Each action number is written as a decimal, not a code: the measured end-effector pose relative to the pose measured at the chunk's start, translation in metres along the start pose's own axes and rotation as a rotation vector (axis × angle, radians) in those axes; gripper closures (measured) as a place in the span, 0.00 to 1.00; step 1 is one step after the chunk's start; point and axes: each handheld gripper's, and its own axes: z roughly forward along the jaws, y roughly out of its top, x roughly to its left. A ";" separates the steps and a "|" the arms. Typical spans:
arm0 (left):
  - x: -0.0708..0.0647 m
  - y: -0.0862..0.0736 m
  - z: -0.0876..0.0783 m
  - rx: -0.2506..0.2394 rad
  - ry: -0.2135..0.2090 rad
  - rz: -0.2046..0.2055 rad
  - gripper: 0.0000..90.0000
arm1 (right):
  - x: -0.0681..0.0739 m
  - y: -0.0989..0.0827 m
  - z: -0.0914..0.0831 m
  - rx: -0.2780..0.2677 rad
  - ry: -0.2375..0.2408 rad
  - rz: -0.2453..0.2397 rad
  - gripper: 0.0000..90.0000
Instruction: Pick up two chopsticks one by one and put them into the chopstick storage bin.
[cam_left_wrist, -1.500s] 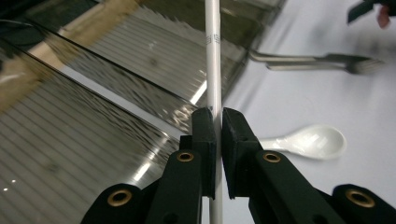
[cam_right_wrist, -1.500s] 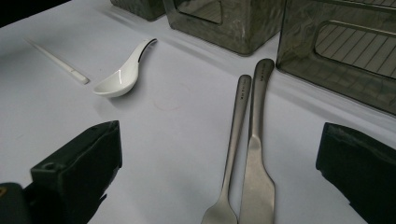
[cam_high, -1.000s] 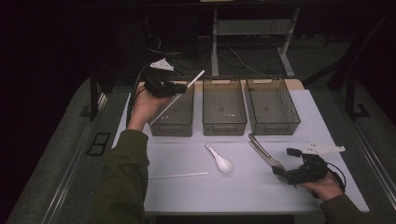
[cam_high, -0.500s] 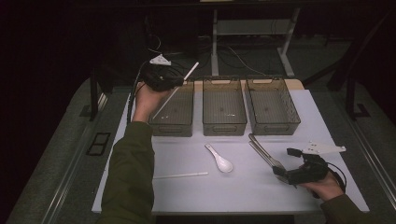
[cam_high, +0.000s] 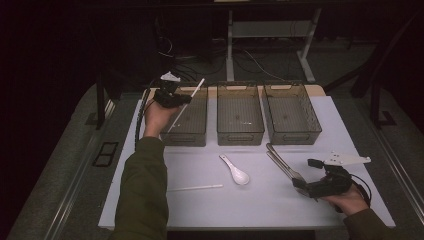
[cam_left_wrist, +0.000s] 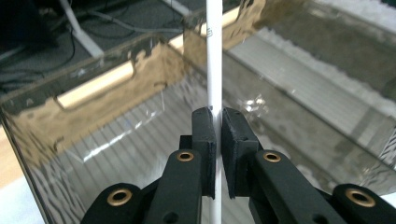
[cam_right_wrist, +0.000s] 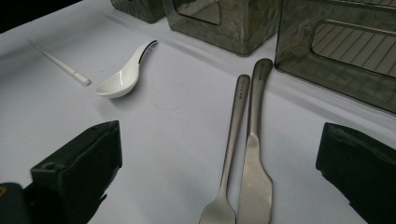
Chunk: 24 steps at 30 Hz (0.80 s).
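My left gripper (cam_high: 172, 96) is shut on a white chopstick (cam_high: 187, 102) above the far left corner of the left clear bin (cam_high: 185, 136). The stick slants, its lower end down inside the bin. In the left gripper view the chopstick (cam_left_wrist: 214, 56) stands upright between the pressed pads (cam_left_wrist: 205, 135), with the bin wall (cam_left_wrist: 116, 79) behind. My right gripper (cam_high: 300, 186) rests open near the table's front right. Between its wide jaws in the right gripper view (cam_right_wrist: 219, 154) lie a metal fork (cam_right_wrist: 236, 116) and knife (cam_right_wrist: 256, 158), side by side on the table.
Two more clear bins, middle (cam_high: 240, 134) and right (cam_high: 292, 135), stand in a row beside the left one. A white ceramic spoon (cam_high: 236, 171) and a second white chopstick (cam_high: 195, 188) lie on the white tabletop (cam_high: 240, 210) in front of them.
My left hand has come down with the chopstick toward the left bin, and the stick now slants more steeply. The right hand has stayed put.
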 end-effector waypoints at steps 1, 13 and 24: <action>0.000 -0.002 0.001 0.010 0.003 0.001 0.93 | 0.000 0.000 0.000 0.000 0.000 0.000 0.00; -0.003 -0.008 0.019 0.108 0.046 0.002 0.92 | 0.000 0.000 -0.001 0.001 -0.001 0.005 0.00; -0.009 -0.006 0.021 0.106 0.050 0.013 0.78 | 0.000 0.000 -0.001 -0.003 -0.001 0.005 0.00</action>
